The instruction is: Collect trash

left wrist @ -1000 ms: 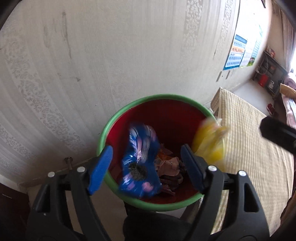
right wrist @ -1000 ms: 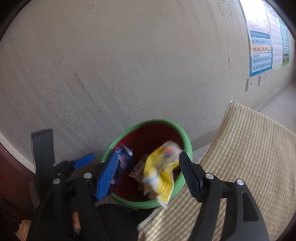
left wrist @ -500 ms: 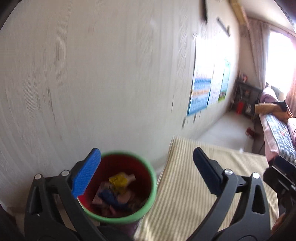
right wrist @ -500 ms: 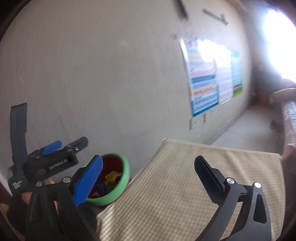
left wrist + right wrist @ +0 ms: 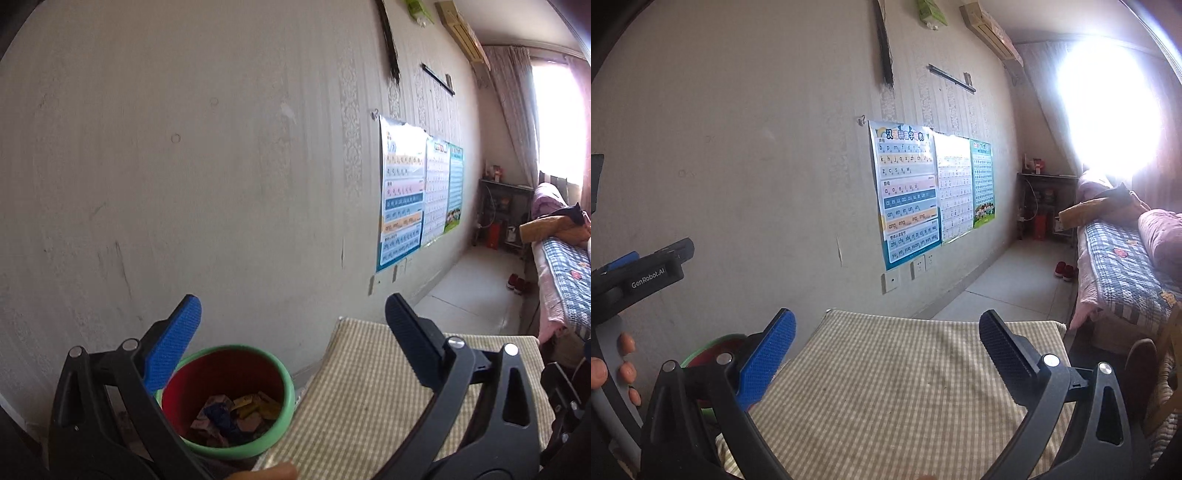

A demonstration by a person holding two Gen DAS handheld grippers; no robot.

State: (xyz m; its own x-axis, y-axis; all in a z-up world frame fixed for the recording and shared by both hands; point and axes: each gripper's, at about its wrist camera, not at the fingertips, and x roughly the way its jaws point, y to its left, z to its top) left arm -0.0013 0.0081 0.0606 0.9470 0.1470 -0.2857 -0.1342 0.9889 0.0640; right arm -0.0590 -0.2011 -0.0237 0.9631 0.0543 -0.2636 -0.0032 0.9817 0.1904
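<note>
With both fingers spread wide and nothing between them, my left tongs (image 5: 291, 321) hang above the green-rimmed red bin (image 5: 284, 387) by the wall. Down in it lie the wrappers (image 5: 236, 413), a blue one and a yellow one among brownish scraps. My right tongs (image 5: 886, 336) are likewise spread and empty, over the checked cloth of the table (image 5: 897, 376), which stands just beside the bin. Farther out, posters (image 5: 908, 195) hang on the wall, and a bed (image 5: 1123, 258) with a plaid quilt sits at right.
</note>
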